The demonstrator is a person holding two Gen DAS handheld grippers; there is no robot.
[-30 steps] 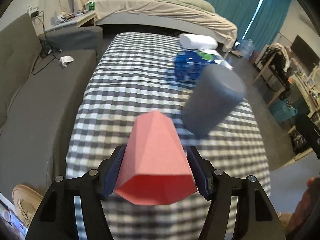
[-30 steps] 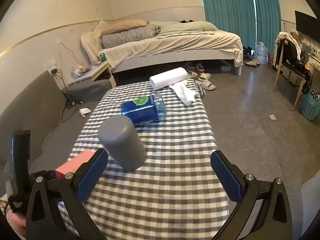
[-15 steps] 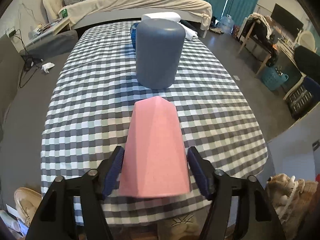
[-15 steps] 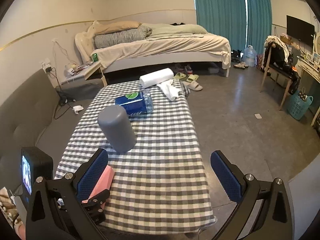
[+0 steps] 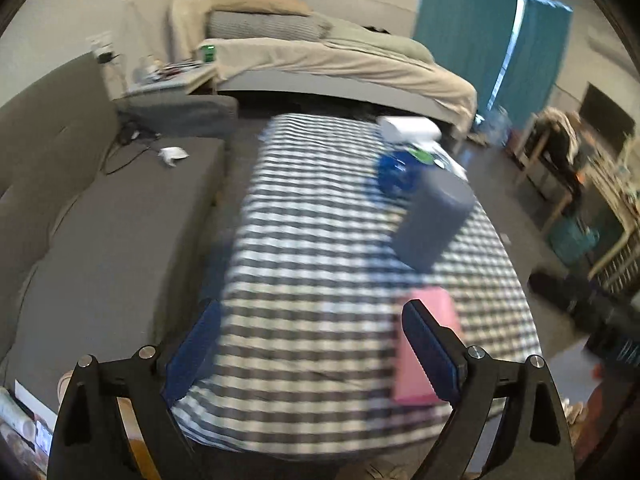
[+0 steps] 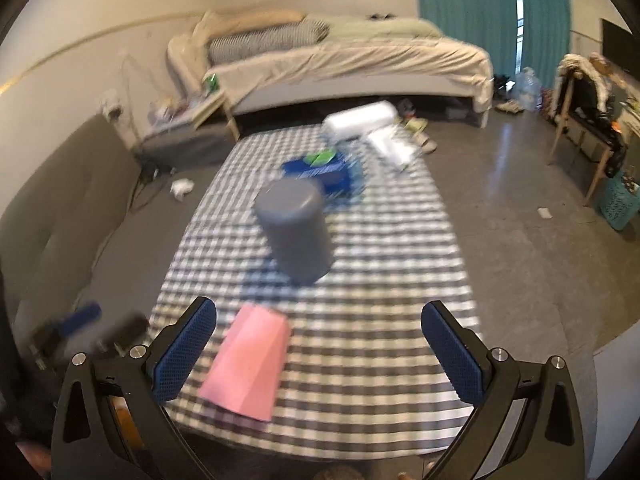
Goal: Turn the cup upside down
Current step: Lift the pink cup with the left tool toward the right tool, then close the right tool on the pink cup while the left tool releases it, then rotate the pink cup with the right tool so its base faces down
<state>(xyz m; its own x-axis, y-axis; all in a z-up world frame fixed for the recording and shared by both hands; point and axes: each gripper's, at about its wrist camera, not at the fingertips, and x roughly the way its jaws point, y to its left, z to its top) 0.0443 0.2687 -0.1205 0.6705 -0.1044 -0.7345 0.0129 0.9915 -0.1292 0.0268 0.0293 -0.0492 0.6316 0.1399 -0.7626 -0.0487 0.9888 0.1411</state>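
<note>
The pink faceted cup (image 6: 247,362) stands upside down, wide mouth down, near the front edge of the checked table (image 6: 380,320). In the left wrist view the pink cup (image 5: 424,344) shows partly behind the right finger. My left gripper (image 5: 316,348) is open and empty, left of the cup; it also shows blurred at the left edge of the right wrist view (image 6: 86,324). My right gripper (image 6: 318,354) is open and empty above the table's front. A grey cup (image 6: 296,232) stands upside down mid-table.
A blue packet (image 6: 320,170) and a white paper roll (image 6: 360,120) lie at the table's far end. A grey sofa (image 5: 100,220) runs along the left side. A bed (image 6: 340,64) stands behind, a chair (image 6: 588,112) at right.
My left gripper has opened and let go of the pink cup, which now stands on the table. The left gripper has pulled away to the left. The right gripper has moved slightly.
</note>
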